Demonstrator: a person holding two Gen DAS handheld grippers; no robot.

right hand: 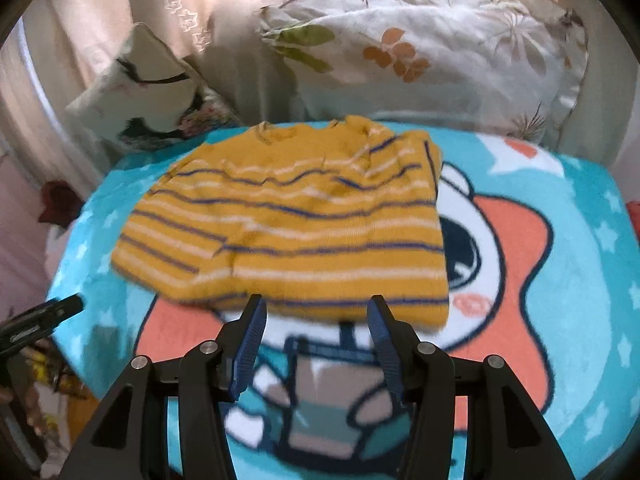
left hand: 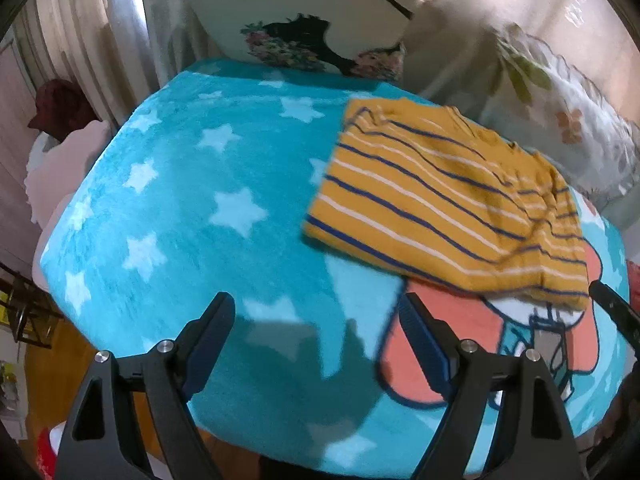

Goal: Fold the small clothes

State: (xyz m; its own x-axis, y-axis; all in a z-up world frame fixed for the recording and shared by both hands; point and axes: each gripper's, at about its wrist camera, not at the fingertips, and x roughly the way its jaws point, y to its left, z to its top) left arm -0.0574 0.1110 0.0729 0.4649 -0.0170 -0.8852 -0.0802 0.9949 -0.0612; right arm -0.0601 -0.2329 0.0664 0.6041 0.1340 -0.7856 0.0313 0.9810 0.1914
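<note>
A small yellow shirt with blue and white stripes (left hand: 444, 196) lies folded on a turquoise star-print blanket (left hand: 180, 184). In the right wrist view the shirt (right hand: 296, 220) lies just beyond my fingertips. My left gripper (left hand: 316, 312) is open and empty, above bare blanket to the left of the shirt. My right gripper (right hand: 316, 316) is open and empty, its tips close to the shirt's near hem. The right gripper's finger shows at the right edge of the left wrist view (left hand: 616, 312). The left gripper's finger shows at the left edge of the right wrist view (right hand: 44, 316).
The blanket (right hand: 580, 260) carries a cartoon figure with an orange star shape. Two printed pillows (right hand: 440, 56) (left hand: 304, 12) lean at the back against curtains. A dark red object (left hand: 60, 104) sits beyond the blanket's left edge. Wooden floor (left hand: 56, 364) shows below left.
</note>
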